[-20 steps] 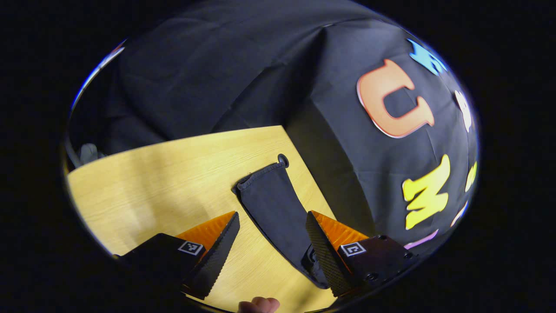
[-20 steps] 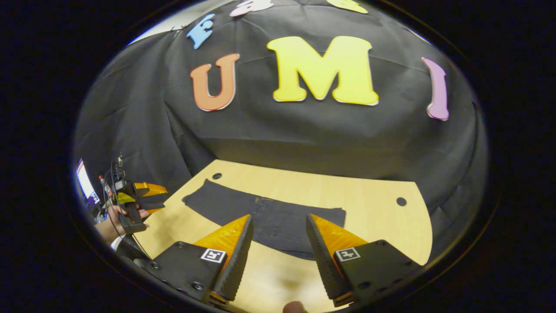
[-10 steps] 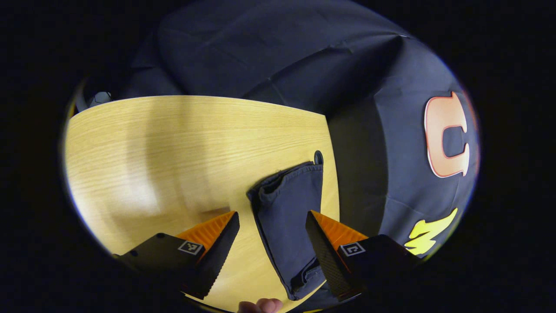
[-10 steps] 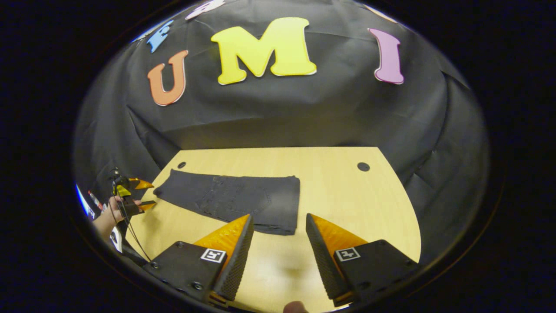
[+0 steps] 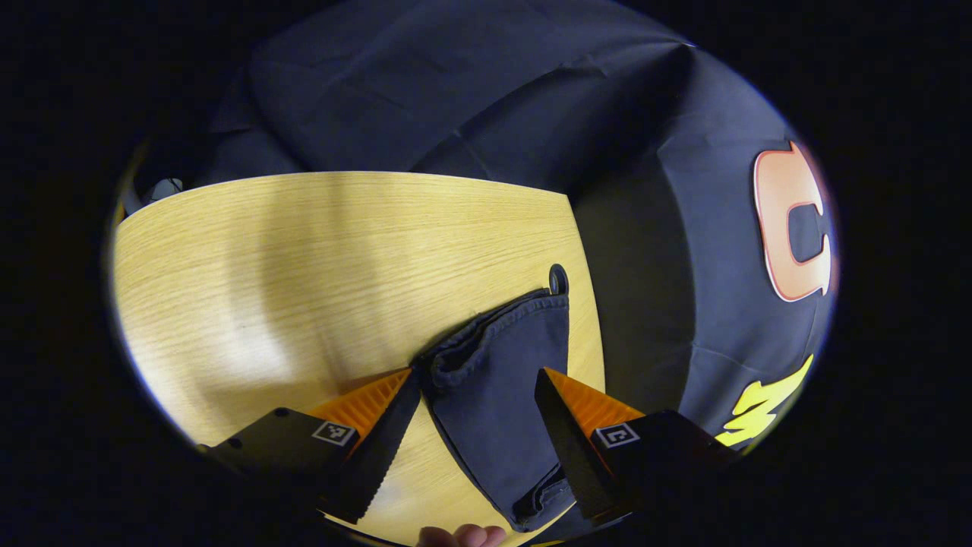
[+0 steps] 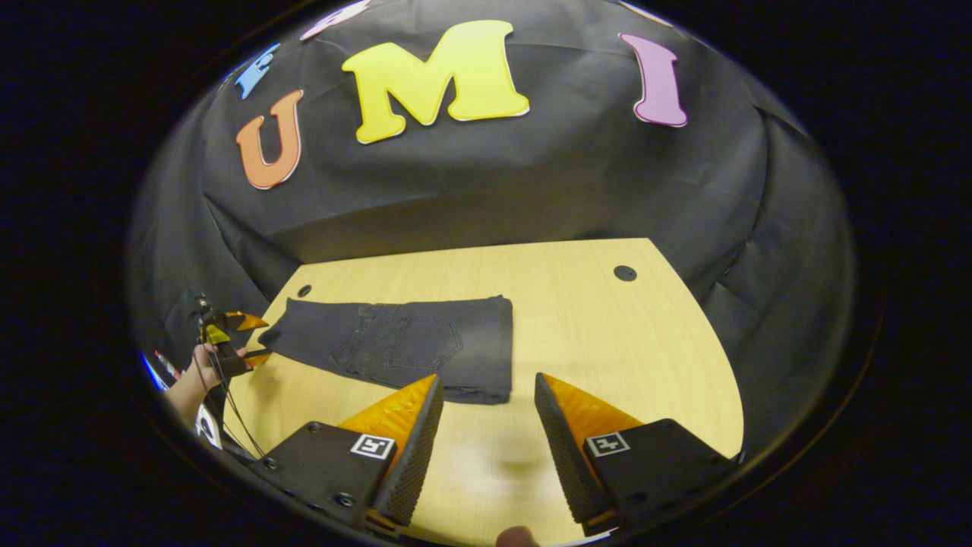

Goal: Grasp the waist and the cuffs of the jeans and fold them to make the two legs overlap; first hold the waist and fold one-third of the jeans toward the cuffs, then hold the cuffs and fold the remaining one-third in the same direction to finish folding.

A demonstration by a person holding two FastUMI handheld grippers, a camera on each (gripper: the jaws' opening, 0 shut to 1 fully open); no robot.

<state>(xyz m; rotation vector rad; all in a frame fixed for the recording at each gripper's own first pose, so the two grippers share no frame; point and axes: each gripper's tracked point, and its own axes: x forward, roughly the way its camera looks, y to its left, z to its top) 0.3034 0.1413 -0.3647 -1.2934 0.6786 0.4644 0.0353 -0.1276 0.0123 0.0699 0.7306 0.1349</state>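
Left gripper [image 5: 477,387] moved closer: jeans [image 5: 497,395] cuffs now lie between its spread fingers, ungripped. Right gripper [image 6: 486,395] hangs agape, just near of the folded edge.

Bare table [image 6: 607,342] right of jeans [image 6: 410,346], booth wall close behind

A light wooden bench [image 6: 607,342] with two small round holes near its far corners. Dark jeans [image 6: 425,346], partly folded, lie flat toward its far left corner.
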